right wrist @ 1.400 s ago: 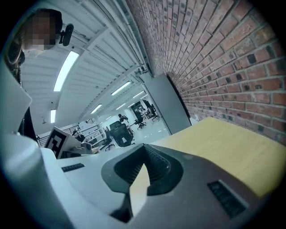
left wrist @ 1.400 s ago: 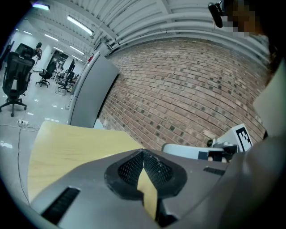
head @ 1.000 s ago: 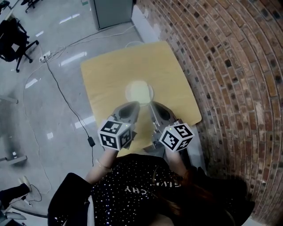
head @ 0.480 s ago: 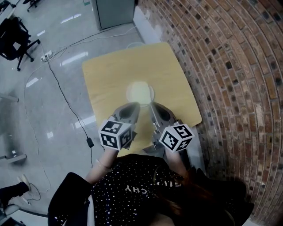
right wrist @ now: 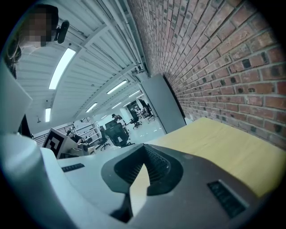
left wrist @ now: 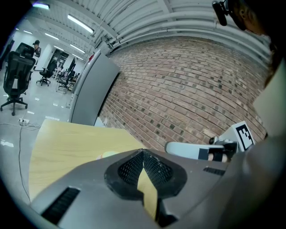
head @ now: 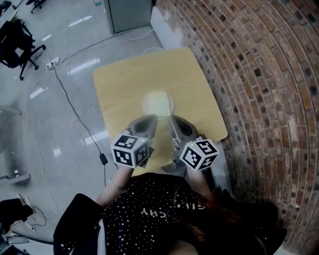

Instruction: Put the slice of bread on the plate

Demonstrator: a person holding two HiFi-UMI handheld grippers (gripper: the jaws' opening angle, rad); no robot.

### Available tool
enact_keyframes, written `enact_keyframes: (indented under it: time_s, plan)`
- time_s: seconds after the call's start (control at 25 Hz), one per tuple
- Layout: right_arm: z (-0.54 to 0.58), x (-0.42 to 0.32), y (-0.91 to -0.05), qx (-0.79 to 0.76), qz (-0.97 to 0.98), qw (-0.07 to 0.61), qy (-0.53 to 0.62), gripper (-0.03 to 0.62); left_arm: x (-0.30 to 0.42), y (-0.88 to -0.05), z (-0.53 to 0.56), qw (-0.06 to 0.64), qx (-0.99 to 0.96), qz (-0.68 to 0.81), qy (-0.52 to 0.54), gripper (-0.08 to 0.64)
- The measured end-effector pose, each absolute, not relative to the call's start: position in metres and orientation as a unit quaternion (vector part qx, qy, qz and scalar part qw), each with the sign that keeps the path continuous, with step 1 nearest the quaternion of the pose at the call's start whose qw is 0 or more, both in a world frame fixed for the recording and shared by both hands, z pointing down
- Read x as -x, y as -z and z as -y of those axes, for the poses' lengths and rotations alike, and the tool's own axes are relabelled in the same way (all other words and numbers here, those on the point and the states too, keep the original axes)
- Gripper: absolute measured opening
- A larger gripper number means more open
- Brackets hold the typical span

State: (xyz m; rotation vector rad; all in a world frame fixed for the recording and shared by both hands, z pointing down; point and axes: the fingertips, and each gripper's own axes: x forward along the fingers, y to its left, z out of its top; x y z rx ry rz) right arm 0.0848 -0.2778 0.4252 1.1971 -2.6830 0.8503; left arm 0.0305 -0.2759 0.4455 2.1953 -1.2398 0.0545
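On the pale wooden table (head: 124, 84), pretty much dead centre, a round whitish plate (head: 145, 105) can be seen. Its middle looks a bit yellowish, so the slice of bread might be sat on it, but tbh that can't be told from the head view, it's too blurry. In the left gripper view only a sliver of the plate's edge is caught over the jaws.

Both grippers are held low over the near edge of the table, side by side, pointed at the plate. The left gripper (head: 152, 118) is closed right up: in its own view the jaw tips are seen meeting with nothing pinched between them, only table showing through the gap lower down. Same deal for the right gripper (head: 172, 118), with its jaws brought together at the tips and nothing held. Both sets of tips are held just short of the plate's near rim; whether it's touched can't be made out.

The table is set beside a brick wall (head: 259, 74) on the right. A shiny grey floor (head: 45, 114) is seen to the left, with a black cable (head: 70, 107) laid across it, an office chair (head: 15, 42) at the far left and a grey cabinet (head: 127, 12) beyond the table.
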Motion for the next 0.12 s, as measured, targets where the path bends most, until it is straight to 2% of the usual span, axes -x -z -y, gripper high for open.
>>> enact_keyframes:
  time_s: [0.12]
  plan:
    - [0.2789,-0.0875,-0.4263,-0.393,0.875,0.042,-0.278,0.012,-0.0339,-0.4459,0.2762,0.305,-0.831,0.464,-0.022,0.011]
